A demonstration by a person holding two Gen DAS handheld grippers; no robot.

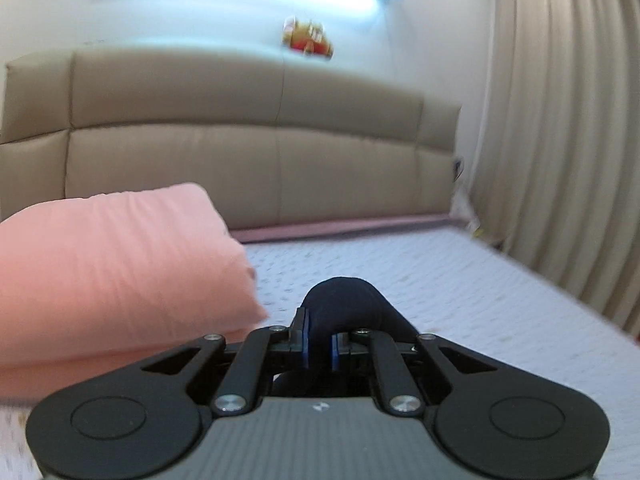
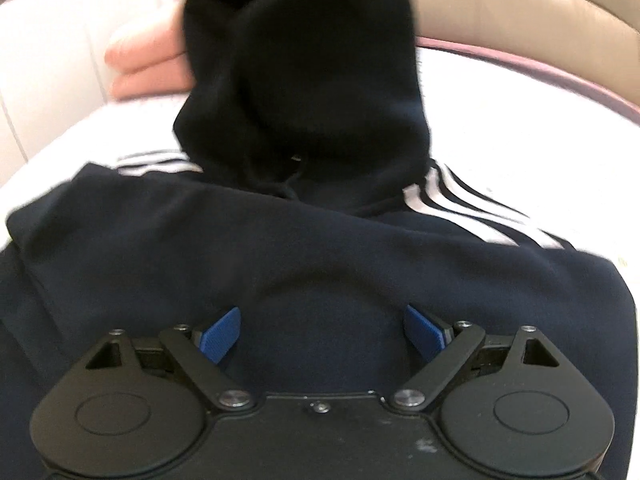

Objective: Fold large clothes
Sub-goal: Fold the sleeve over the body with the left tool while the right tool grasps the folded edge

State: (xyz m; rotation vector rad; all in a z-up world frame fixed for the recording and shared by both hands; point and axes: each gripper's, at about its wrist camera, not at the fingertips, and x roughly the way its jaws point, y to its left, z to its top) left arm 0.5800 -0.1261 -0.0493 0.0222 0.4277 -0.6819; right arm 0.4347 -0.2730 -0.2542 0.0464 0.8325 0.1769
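Note:
A dark navy hoodie [image 2: 280, 248] with white shoulder stripes [image 2: 468, 208] lies on the white bed. Its hood [image 2: 304, 64] is lifted up above the body. My left gripper [image 1: 319, 338] is shut on a bunch of the hood fabric [image 1: 344, 300], which bulges up between the blue pads. My right gripper [image 2: 320, 334] is open, its blue pads [image 2: 220, 334] spread wide just above the hoodie's body, holding nothing.
A pink pillow [image 1: 112, 268] lies at the left of the bed, also in the right wrist view [image 2: 148, 60]. A beige padded headboard [image 1: 248, 140] stands behind. Beige curtains [image 1: 560, 120] hang at the right. The white bedspread [image 1: 480, 288] stretches right.

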